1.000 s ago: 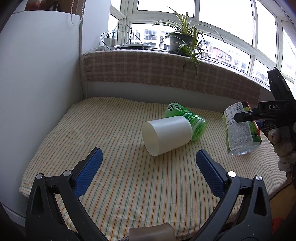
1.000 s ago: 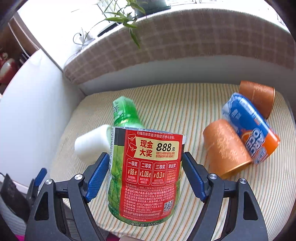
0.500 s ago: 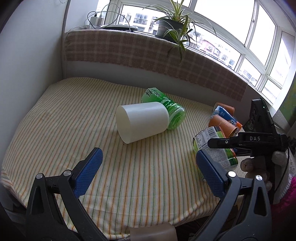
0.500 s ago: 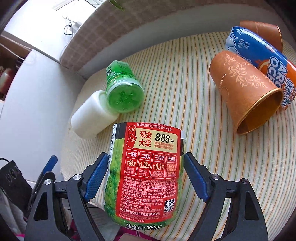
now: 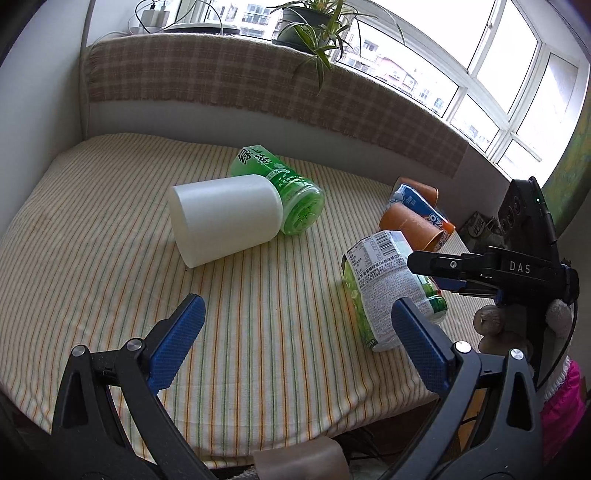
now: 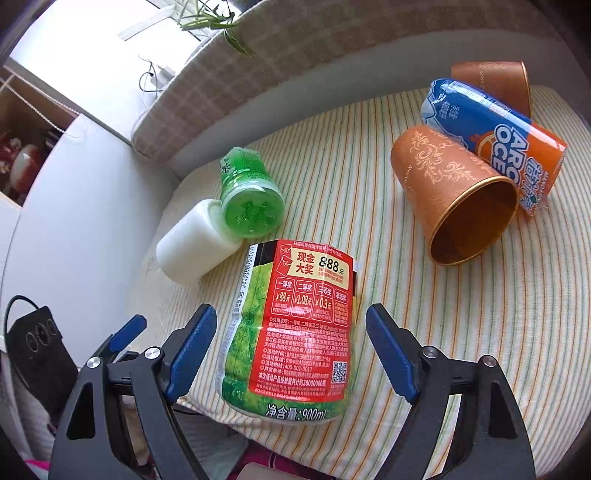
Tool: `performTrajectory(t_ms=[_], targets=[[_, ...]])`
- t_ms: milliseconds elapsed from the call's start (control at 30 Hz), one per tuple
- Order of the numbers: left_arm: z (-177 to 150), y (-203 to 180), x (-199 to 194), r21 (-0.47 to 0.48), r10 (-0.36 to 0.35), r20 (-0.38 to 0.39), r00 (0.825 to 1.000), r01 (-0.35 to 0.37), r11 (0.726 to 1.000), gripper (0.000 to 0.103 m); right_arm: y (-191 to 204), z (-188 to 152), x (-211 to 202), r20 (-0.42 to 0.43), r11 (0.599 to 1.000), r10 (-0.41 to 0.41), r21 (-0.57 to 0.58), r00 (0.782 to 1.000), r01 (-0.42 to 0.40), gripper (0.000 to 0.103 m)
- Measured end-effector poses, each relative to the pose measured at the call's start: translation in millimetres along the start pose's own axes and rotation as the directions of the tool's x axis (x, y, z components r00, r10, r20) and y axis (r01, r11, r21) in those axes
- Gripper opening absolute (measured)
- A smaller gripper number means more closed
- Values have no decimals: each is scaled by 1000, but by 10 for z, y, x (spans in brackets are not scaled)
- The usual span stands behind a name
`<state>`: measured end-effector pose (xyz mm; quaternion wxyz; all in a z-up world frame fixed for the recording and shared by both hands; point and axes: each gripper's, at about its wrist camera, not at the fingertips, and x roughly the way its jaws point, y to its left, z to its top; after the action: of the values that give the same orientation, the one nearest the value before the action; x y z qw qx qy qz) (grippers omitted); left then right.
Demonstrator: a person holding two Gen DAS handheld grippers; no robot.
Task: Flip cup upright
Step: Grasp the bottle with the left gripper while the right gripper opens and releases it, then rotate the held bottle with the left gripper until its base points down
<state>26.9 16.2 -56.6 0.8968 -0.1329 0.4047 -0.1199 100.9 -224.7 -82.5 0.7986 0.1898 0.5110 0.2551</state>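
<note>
A cut-bottle cup with a red and green label (image 6: 295,328) stands on the striped mattress near its front edge, also in the left wrist view (image 5: 388,288). My right gripper (image 6: 291,343) is open, its blue pads either side of the cup and clear of it. My left gripper (image 5: 295,350) is open and empty over the mattress. A white cup (image 5: 225,218) lies on its side against a green cup (image 5: 284,188). An orange cup (image 6: 454,192) lies on its side with its mouth toward me.
A blue and orange labelled cup (image 6: 495,136) and a second orange cup (image 6: 491,85) lie at the far right. A checked cloth (image 5: 258,88) covers the sill behind, with a plant (image 5: 314,22). A white wall (image 6: 74,206) bounds the left.
The right gripper lowered the red-and-green cup onto the mattress and opened; its pads now stand apart from the cup. The left gripper drew back and turned right.
</note>
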Motion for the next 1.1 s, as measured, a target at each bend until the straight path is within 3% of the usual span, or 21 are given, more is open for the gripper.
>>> performTrajectory(t_ms=[167, 300, 567, 767, 933, 1000, 1100], targets=[[45, 10, 165, -73, -89, -76, 993, 83, 994, 102, -46, -166, -261, 82, 999, -44, 2, 996, 44, 83], [116, -5, 307, -131, -170, -130, 977, 154, 979, 102, -98, -365, -472, 145, 996, -88, 13, 986, 87, 83], [281, -29, 690, -284, -352, -232, 907, 283, 916, 99, -222, -742, -787, 240, 986, -166, 70, 956, 154, 83], [330, 4, 922, -388, -436, -276, 856, 316, 866, 96, -398, -875, -875, 248, 980, -171, 137, 954, 141, 83], [363, -68, 1074, -397, -452, -296, 842, 322, 859, 96, -457, -918, -870, 243, 978, -175, 152, 954, 140, 83], [347, -98, 1162, -409, -471, -313, 825, 331, 850, 96, -462, -924, -863, 244, 979, -170, 156, 955, 135, 83], [314, -139, 1251, -413, -466, -328, 822, 319, 853, 96, -466, -937, -855, 244, 979, -166, 156, 955, 131, 83]])
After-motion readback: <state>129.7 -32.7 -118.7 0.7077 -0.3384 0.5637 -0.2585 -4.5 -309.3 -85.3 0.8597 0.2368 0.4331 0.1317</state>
